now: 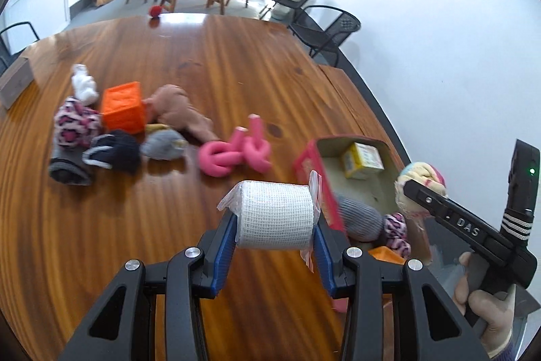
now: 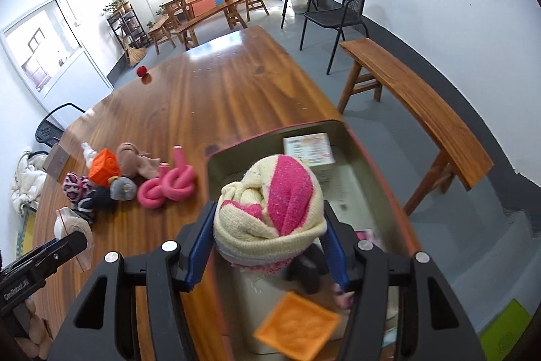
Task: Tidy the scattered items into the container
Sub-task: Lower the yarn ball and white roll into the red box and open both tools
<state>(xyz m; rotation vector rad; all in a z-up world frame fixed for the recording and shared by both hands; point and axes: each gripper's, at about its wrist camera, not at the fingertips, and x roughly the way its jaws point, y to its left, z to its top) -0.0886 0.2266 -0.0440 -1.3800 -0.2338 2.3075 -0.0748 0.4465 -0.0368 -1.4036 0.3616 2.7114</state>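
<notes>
Left gripper (image 1: 274,246) fingers (image 1: 225,251) clamp gauze roll (image 1: 274,219) beside container (image 1: 382,154).

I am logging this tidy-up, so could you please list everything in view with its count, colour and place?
bandage roll: 1, white, in left gripper
rolled sock: 1, cream and pink, in right gripper
container: 1, red outside, at table edge
small box: 1, yellow, in container
foam tube: 1, pink, on table
cube: 1, orange, on table
ball: 1, red, far table edge
table: 1, brown wood
left gripper: 1, black and blue
right gripper: 1, black and blue
</notes>
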